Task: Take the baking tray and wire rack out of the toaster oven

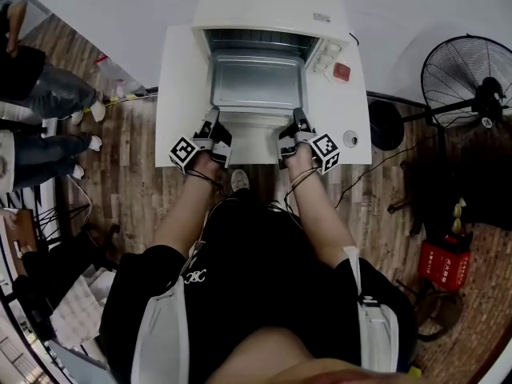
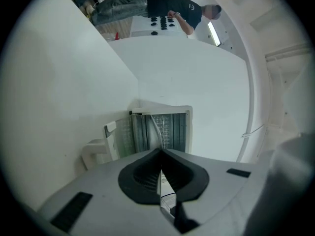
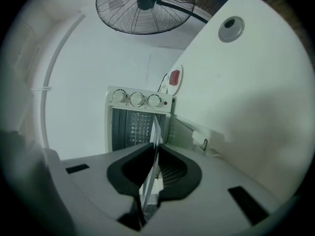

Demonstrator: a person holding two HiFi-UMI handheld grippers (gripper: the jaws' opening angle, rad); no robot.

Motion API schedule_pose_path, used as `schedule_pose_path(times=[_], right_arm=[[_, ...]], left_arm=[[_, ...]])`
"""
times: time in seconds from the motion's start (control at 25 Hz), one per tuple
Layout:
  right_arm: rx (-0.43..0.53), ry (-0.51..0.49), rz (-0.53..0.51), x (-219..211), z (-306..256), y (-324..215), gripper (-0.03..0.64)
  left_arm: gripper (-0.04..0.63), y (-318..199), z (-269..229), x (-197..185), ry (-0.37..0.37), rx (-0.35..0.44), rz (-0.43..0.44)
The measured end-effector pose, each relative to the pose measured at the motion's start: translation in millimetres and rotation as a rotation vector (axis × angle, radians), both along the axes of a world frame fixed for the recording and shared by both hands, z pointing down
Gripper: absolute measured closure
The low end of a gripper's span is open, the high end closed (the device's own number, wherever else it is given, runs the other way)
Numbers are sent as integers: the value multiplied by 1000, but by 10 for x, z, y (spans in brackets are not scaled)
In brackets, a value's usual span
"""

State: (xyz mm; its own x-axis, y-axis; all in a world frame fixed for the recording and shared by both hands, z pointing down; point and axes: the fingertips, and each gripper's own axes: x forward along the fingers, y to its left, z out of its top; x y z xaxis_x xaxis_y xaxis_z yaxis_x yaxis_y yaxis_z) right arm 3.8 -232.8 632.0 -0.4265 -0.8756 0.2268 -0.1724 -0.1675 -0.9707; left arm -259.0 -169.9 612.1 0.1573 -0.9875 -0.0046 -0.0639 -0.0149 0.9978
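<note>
The white toaster oven [image 1: 272, 6] stands at the back of a white table [image 1: 180, 94] with its door folded down. The silver baking tray [image 1: 256, 82] sticks out of the oven mouth over the door. My left gripper [image 1: 214, 132] is shut on the tray's near left corner, and my right gripper [image 1: 298, 128] is shut on its near right corner. In the left gripper view, the left gripper [image 2: 160, 154] pinches the tray's thin edge [image 2: 161, 181], with the oven [image 2: 160, 129] ahead. The right gripper [image 3: 156, 146] clamps the tray rim [image 3: 153, 132] the same way. I cannot make out the wire rack.
A red button-like thing [image 1: 342, 72] and a round white disc [image 1: 350, 139] lie on the table right of the oven. A black floor fan [image 1: 468, 78] stands to the right, with a red box [image 1: 444, 262] on the wooden floor. A bystander's legs [image 1: 40, 94] are at the left.
</note>
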Motion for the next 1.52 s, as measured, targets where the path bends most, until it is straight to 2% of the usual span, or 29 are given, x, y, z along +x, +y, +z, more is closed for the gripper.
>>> schedule_pose_path(times=[0.28, 0.4, 0.64, 0.8, 1.0, 1.16, 1.52], right_arm=[[51, 49, -57, 7, -140, 256, 580], [69, 72, -61, 115, -194, 315, 578], [105, 110, -43, 418, -297, 416, 577], [108, 117, -1, 730, -324, 493, 575], [106, 134, 67, 1197, -319, 630, 574], [101, 149, 124, 1585, -304, 739, 572], [70, 156, 269, 2442, -227, 954, 572]], left_arm=[[580, 286, -147, 42, 8, 57, -39], [580, 369, -162, 142, -4, 63, -32], [580, 406, -276, 450, 26, 109, -24], [580, 385, -334, 758, 17, 122, 20], [580, 376, -243, 1148, -59, 94, 97], [580, 351, -211, 1542, -17, 73, 154], [580, 223, -238, 2388, -23, 85, 290]])
